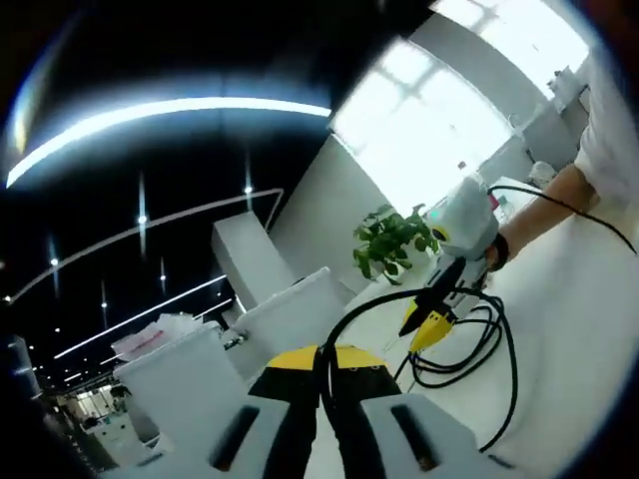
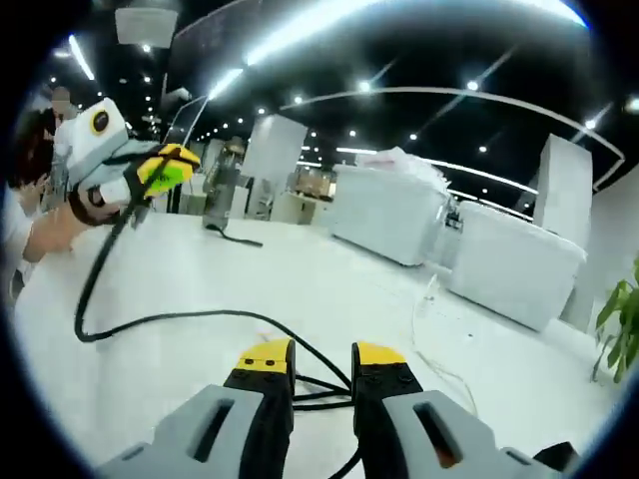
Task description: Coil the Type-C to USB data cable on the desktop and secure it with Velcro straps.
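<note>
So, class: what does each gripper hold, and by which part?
Both grip the black cable: the left gripper along a raised stretch, the right gripper near the coiled loops.

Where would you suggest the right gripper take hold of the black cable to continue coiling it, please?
Probably on the slack run of the black cable lying on the white desk just ahead of the right gripper. Come from above with the jaws straddling it crosswise, since it is thin and lies flat there.

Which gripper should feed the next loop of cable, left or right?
Probably left. The left gripper is shut on the black cable, while the right gripper sits at the coils, better placed to steady them.
</note>
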